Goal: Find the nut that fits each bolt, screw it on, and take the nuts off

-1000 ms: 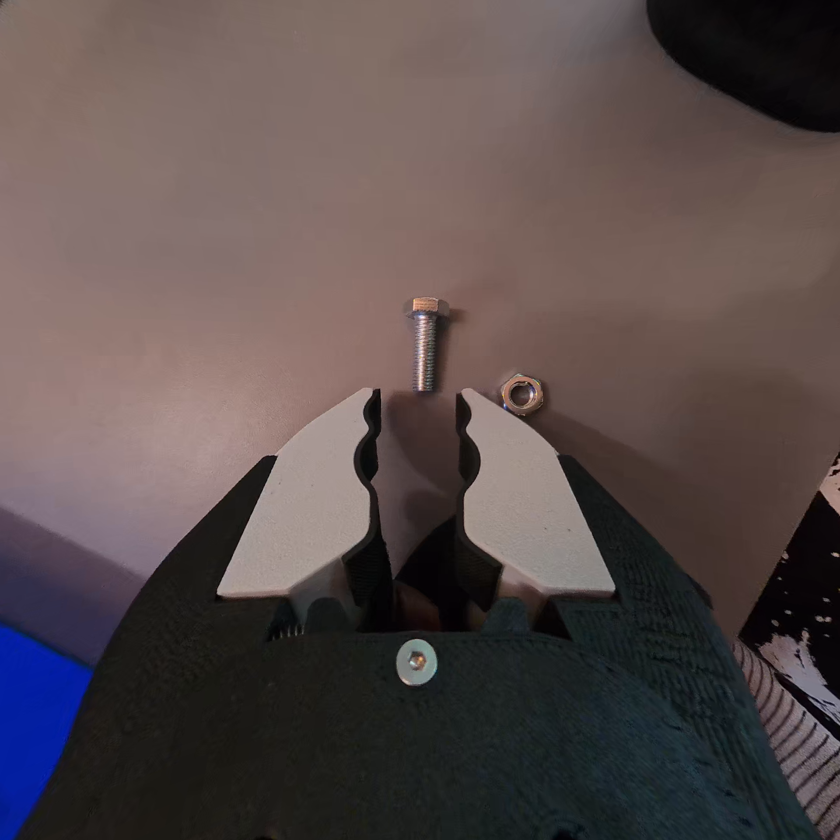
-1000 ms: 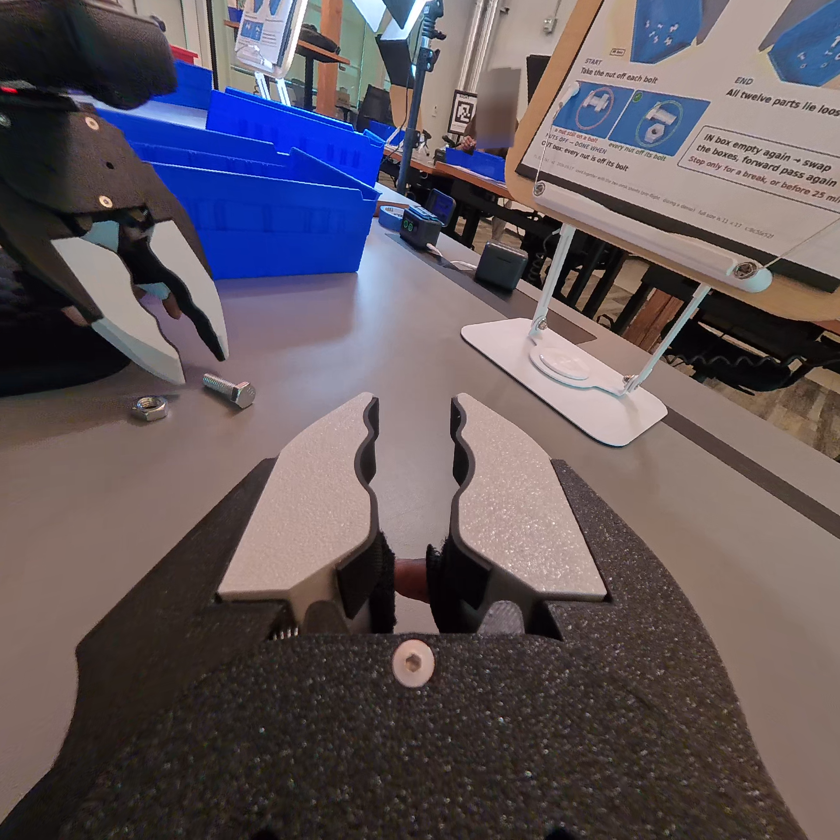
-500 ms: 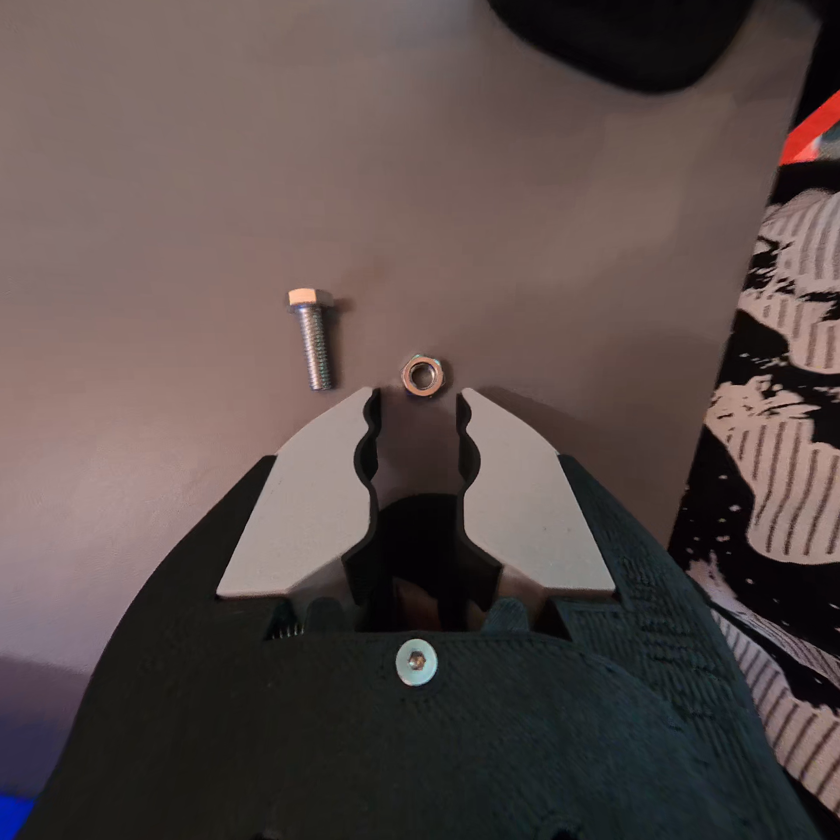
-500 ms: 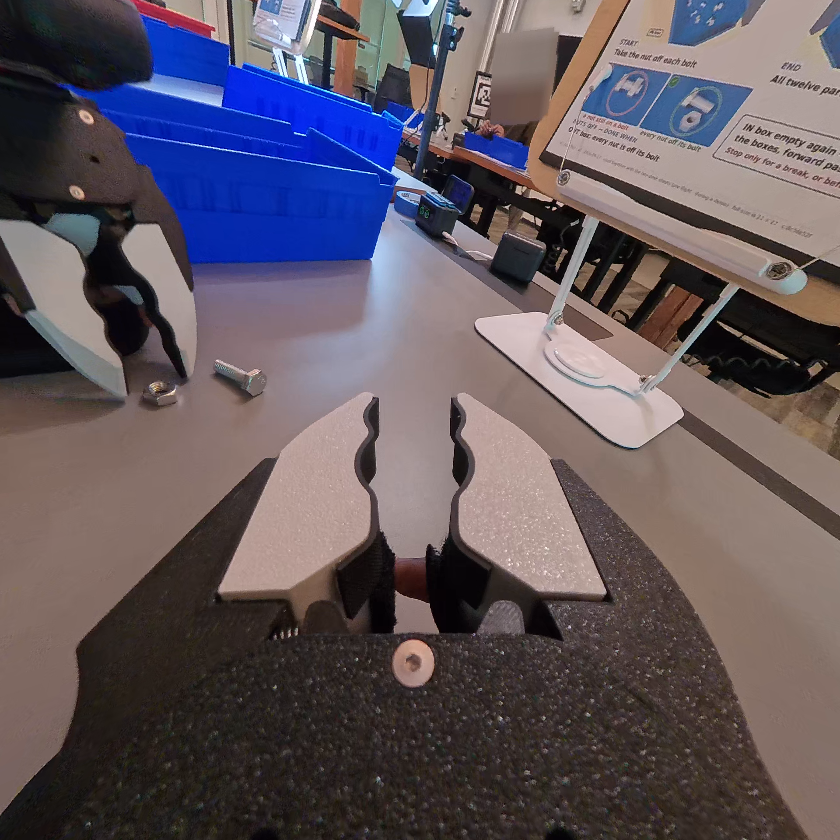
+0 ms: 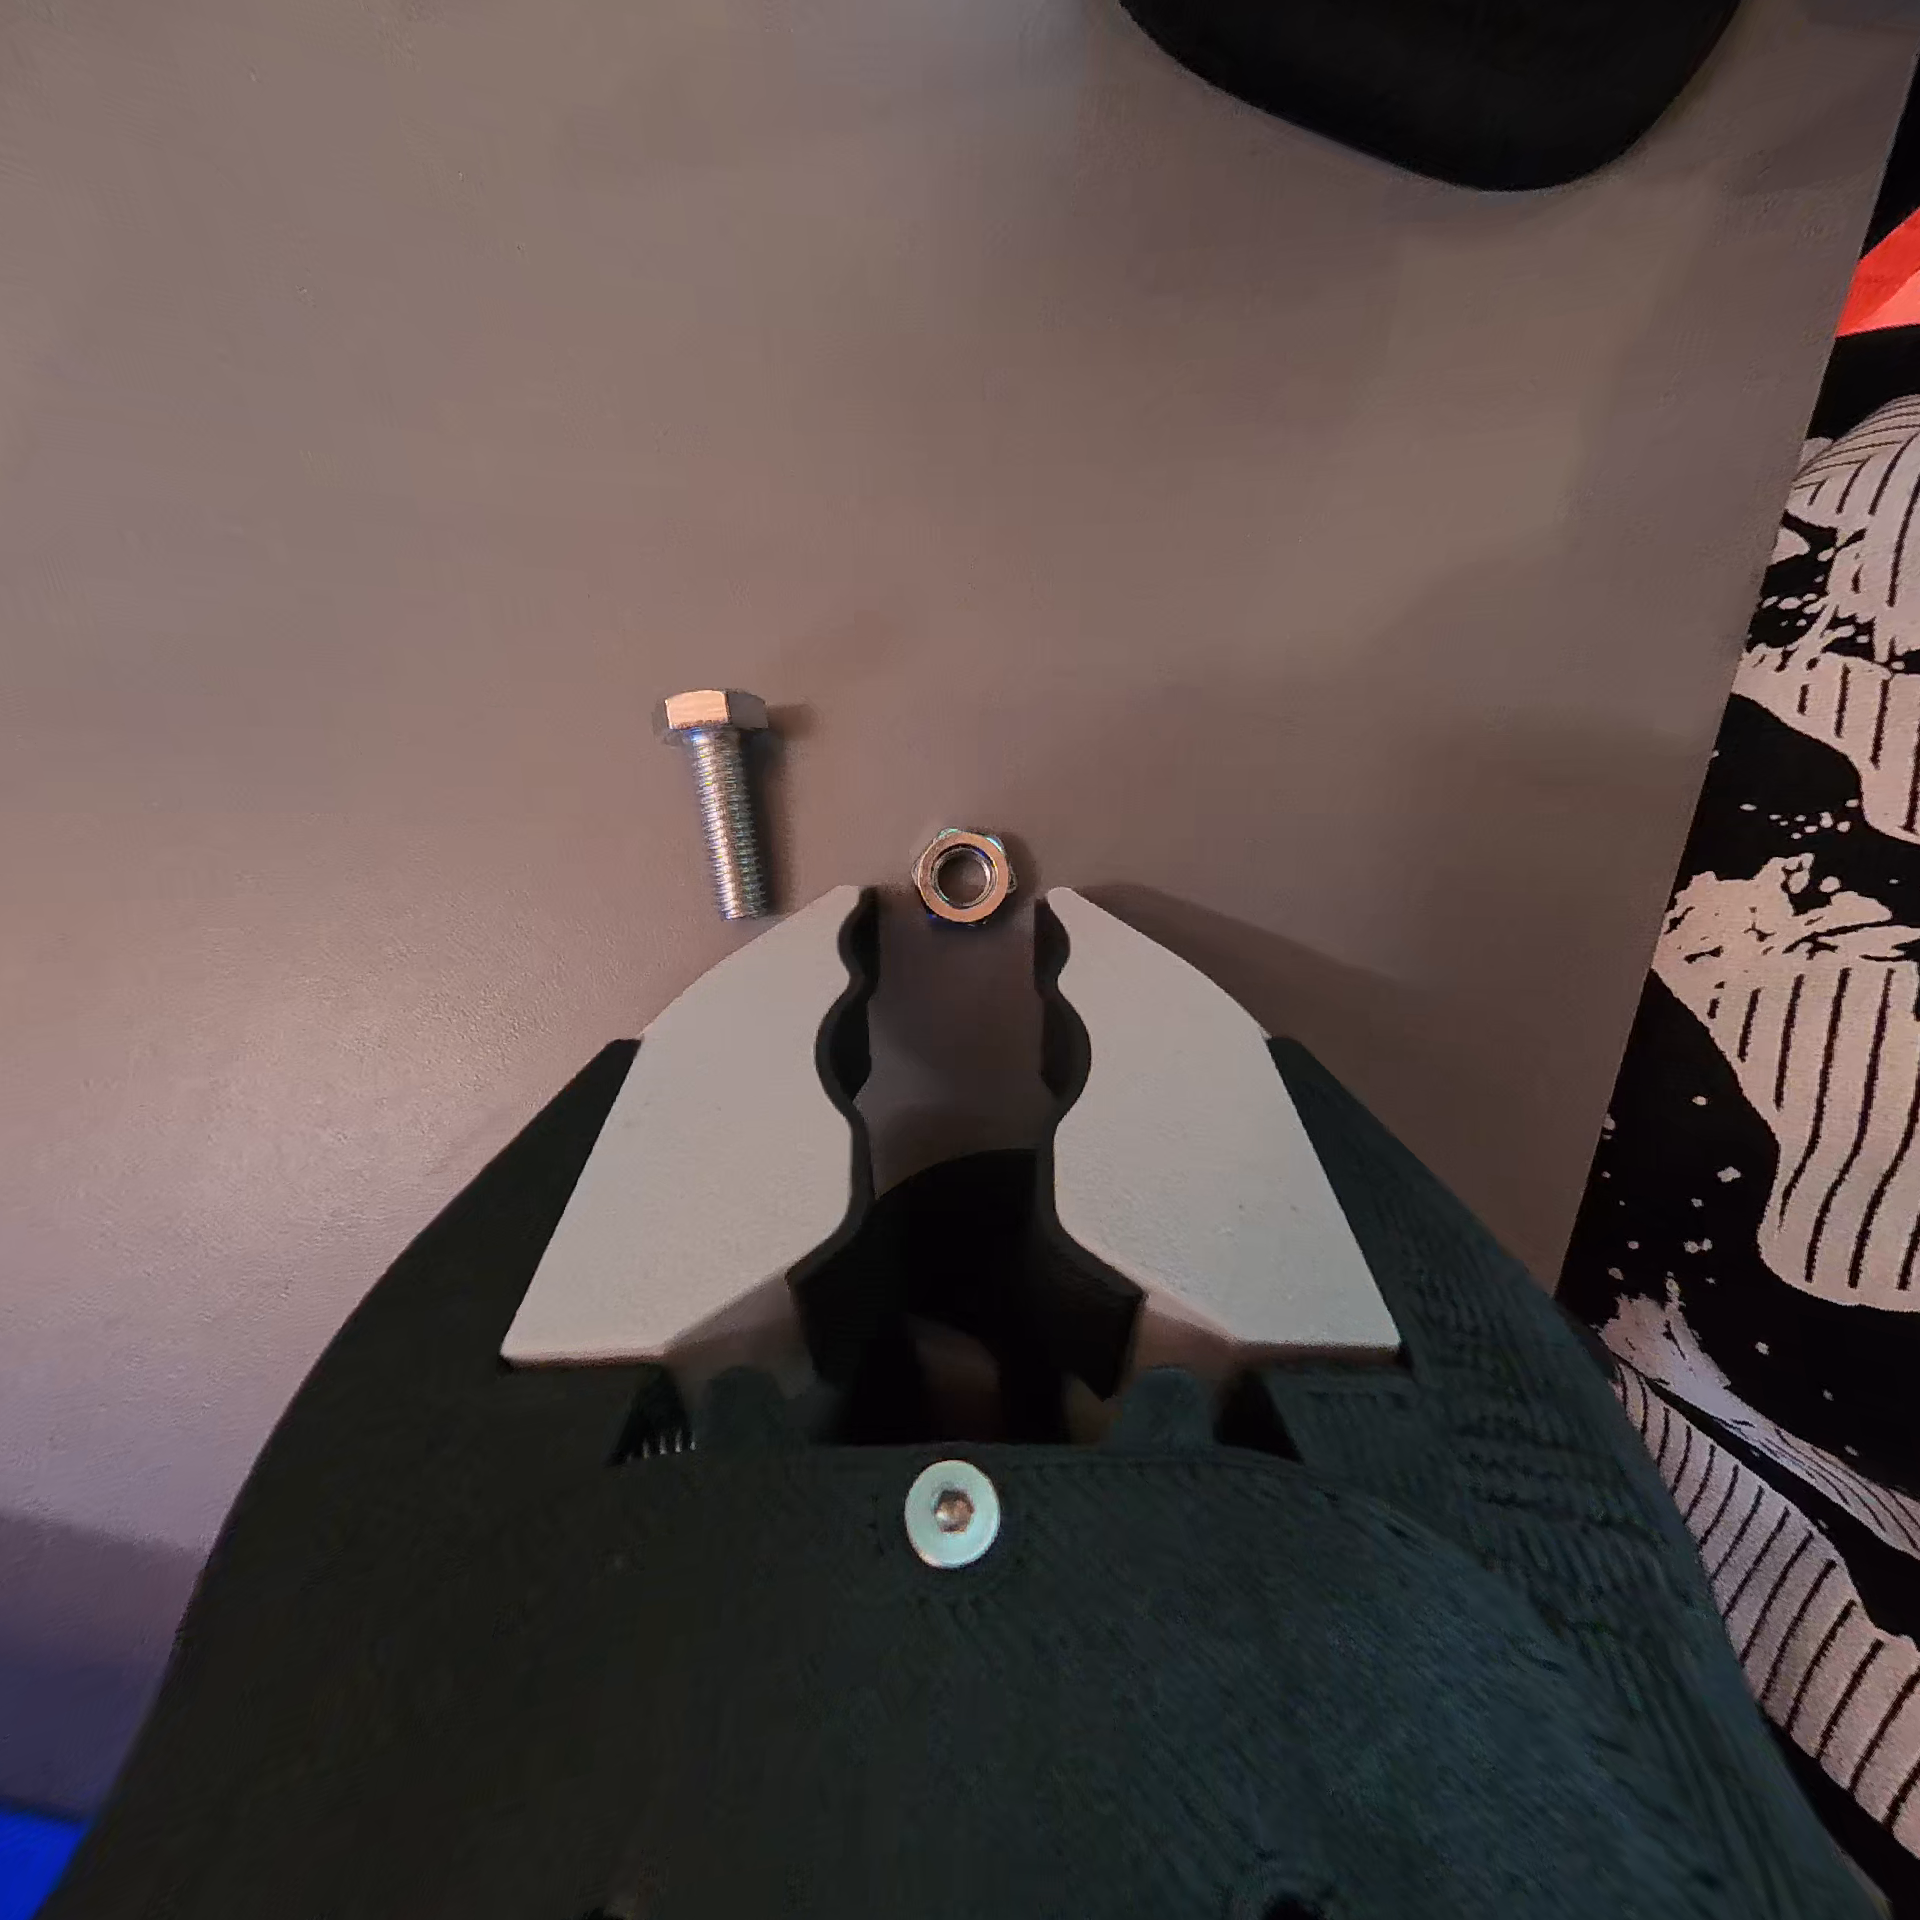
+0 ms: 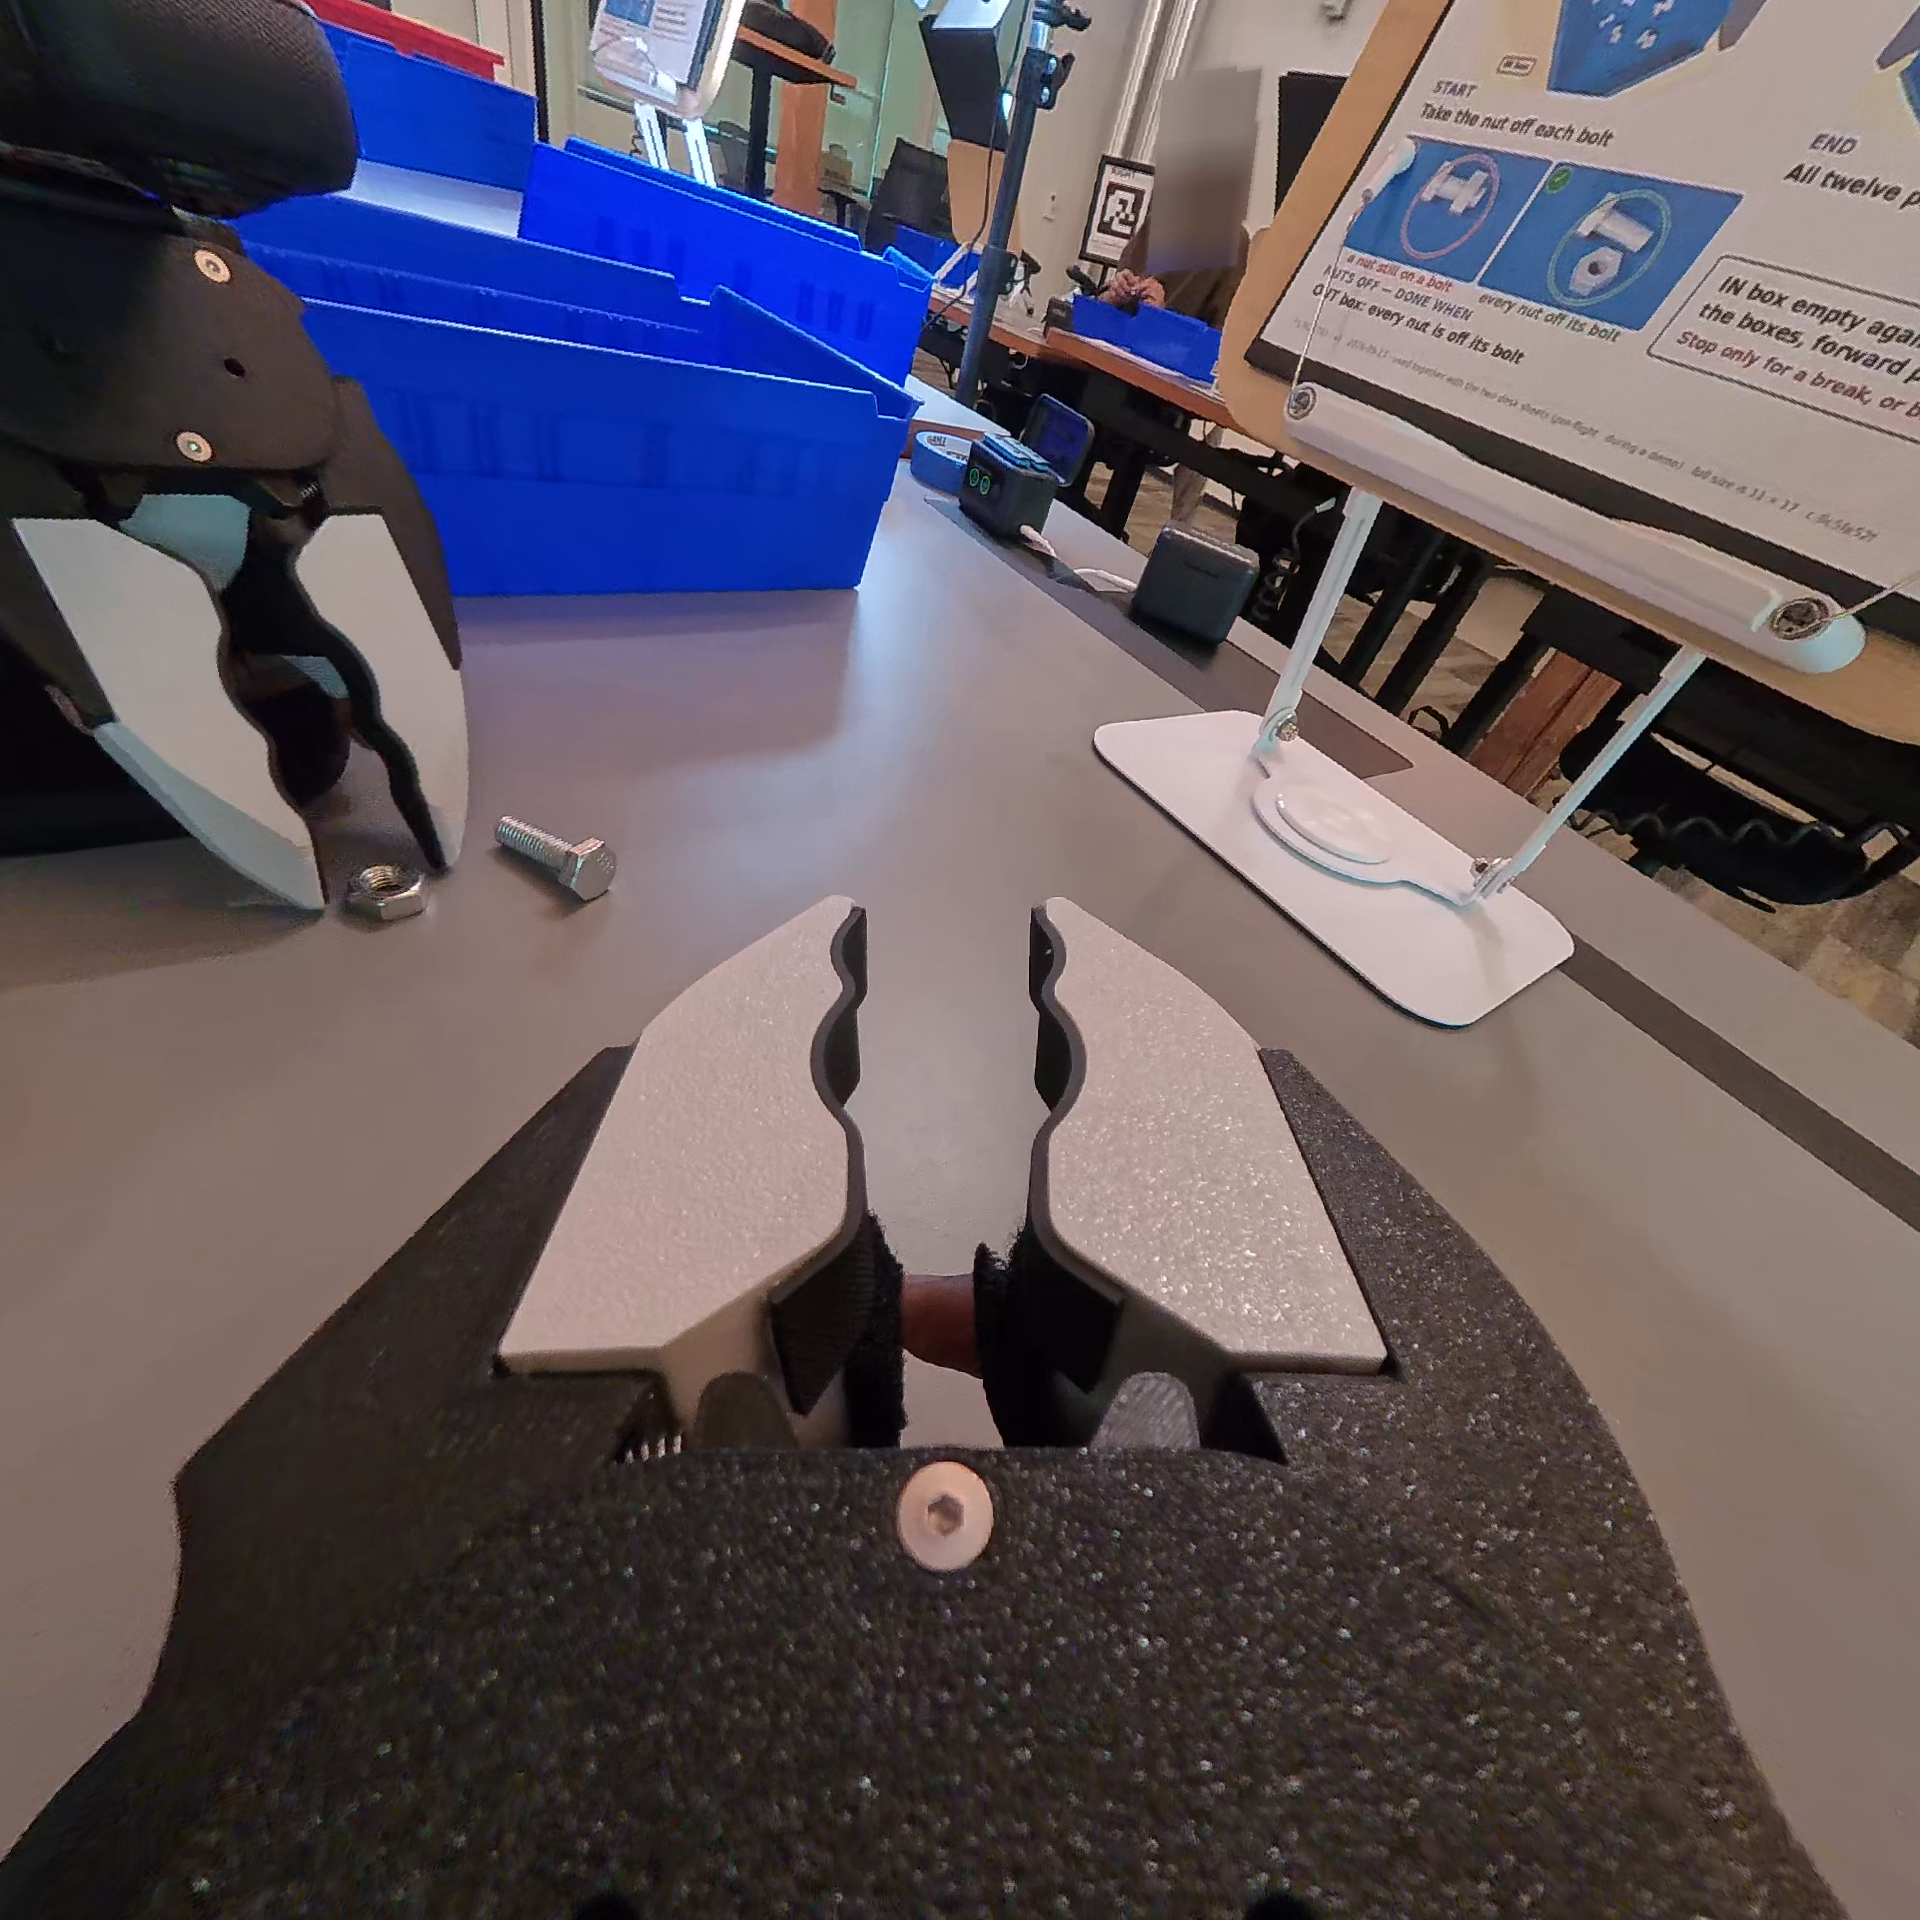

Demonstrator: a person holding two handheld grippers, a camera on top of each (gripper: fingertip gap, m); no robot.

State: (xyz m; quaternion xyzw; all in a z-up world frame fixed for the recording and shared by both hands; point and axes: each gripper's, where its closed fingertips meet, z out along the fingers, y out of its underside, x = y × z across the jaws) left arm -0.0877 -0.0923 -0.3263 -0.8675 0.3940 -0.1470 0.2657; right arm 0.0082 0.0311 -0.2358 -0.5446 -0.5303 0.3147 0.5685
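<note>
A silver hex nut (image 5: 961,874) lies flat on the grey table, right at the tips of my left gripper (image 5: 956,904). The left gripper is open, and the nut sits in the gap just ahead of the fingertips. A silver hex bolt (image 5: 720,802) lies on its side to the nut's left, head pointing away. In the right wrist view the left gripper (image 6: 379,883) points down at the nut (image 6: 385,890), with the bolt (image 6: 558,854) beside it. My right gripper (image 6: 945,920) is open and empty, low over the table, well apart from both.
Blue bins (image 6: 623,416) stand at the back of the table. A white stand (image 6: 1340,862) holding an instruction board (image 6: 1621,260) stands to the right. Small dark devices (image 6: 1190,582) lie behind. A person's patterned clothing (image 5: 1787,935) is at the table edge. Left tips to right tips: about 20 centimeters.
My left gripper moved from over the bolt to the nut and has come down closer to it. The right gripper shifted slightly forward. Bolt and nut stayed put.
</note>
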